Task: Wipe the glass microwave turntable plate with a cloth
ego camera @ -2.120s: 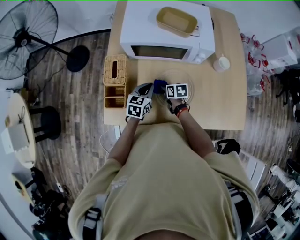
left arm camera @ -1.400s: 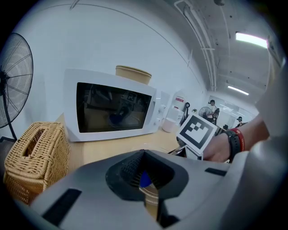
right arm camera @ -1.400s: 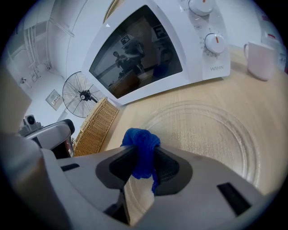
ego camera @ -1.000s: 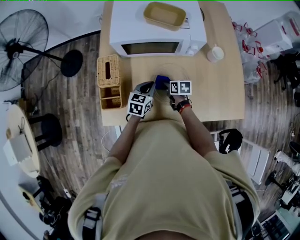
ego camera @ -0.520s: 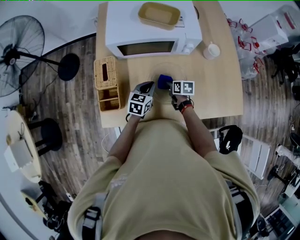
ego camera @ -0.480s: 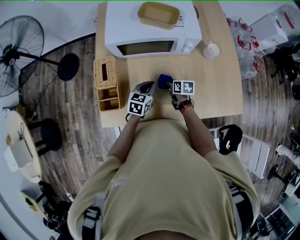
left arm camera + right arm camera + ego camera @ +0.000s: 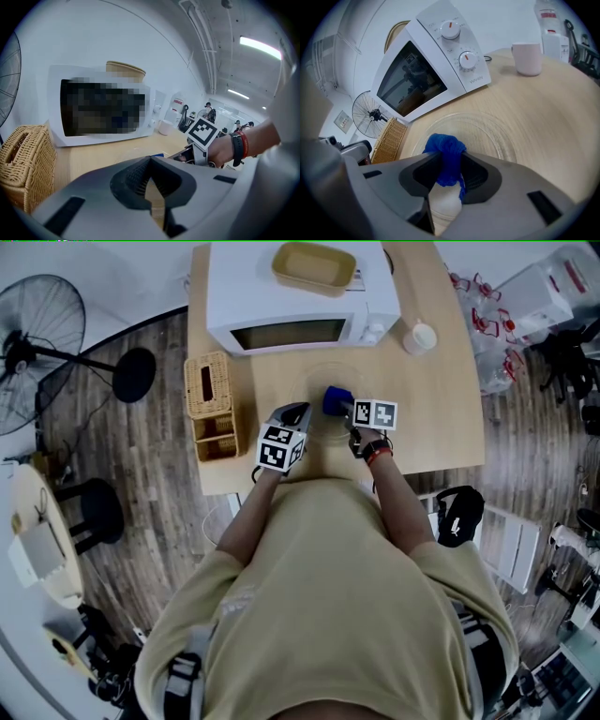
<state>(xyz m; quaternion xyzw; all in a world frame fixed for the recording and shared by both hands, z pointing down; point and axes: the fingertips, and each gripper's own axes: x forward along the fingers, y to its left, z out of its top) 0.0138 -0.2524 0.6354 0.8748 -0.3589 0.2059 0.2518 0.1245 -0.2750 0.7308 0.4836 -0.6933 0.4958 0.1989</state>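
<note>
Microwave is walling off the far side of the table past both my claws. Wicker box is crowding in just beside my left claw. Cup is standing well apart, far right. Bare table is lying open right of my right claw.

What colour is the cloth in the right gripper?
Blue. The cloth shows best in the right gripper view.
</note>
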